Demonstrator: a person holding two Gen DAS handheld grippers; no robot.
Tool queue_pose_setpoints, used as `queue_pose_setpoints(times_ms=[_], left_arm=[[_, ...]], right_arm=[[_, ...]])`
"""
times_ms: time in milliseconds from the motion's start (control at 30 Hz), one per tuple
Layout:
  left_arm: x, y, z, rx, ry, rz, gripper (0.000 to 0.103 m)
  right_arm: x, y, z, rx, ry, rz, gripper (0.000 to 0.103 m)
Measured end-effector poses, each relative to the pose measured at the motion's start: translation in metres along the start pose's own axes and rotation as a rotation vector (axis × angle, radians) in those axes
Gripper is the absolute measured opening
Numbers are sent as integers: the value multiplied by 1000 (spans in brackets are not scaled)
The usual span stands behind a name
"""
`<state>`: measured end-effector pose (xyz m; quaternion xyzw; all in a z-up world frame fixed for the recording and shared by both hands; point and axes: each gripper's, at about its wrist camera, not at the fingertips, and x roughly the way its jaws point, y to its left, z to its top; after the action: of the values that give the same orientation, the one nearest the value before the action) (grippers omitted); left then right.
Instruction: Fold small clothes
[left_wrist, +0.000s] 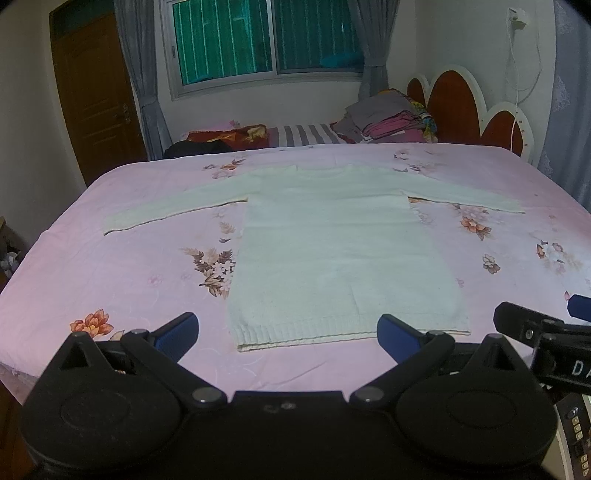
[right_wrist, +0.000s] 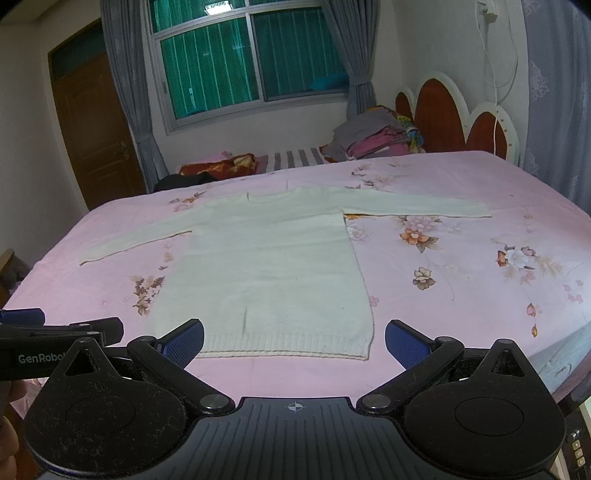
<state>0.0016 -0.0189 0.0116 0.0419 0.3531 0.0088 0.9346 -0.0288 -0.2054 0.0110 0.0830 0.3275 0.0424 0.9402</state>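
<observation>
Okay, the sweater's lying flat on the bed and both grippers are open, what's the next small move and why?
Probably reach the left gripper out to the sweater's left sleeve to fold it across the body. The sweater lies spread with both sleeves out, nothing folded yet, and both the left and the right gripper are open near the hem.

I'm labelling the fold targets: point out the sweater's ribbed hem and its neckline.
ribbed hem (right_wrist: 284, 345), right wrist view, middle of the ribbed band
neckline (left_wrist: 323, 169), left wrist view, centre of the collar edge
</observation>
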Motion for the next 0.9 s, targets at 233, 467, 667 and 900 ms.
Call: queue_pose_setpoints(times_ms=[233,467,667,900], left_arm=[[1,1,0,-4,-1,1,102],[3,5,1,-11,1,6,102],[5,6,0,-12,2,9,102],[6,7,0,-12,5,8,102]], right_arm=[[0,1,0,-1,-2,0,103],[0,1,1,3,1,1,103],[0,0,2,2,3,4,103],[1,2,1,0,1,2,103]])
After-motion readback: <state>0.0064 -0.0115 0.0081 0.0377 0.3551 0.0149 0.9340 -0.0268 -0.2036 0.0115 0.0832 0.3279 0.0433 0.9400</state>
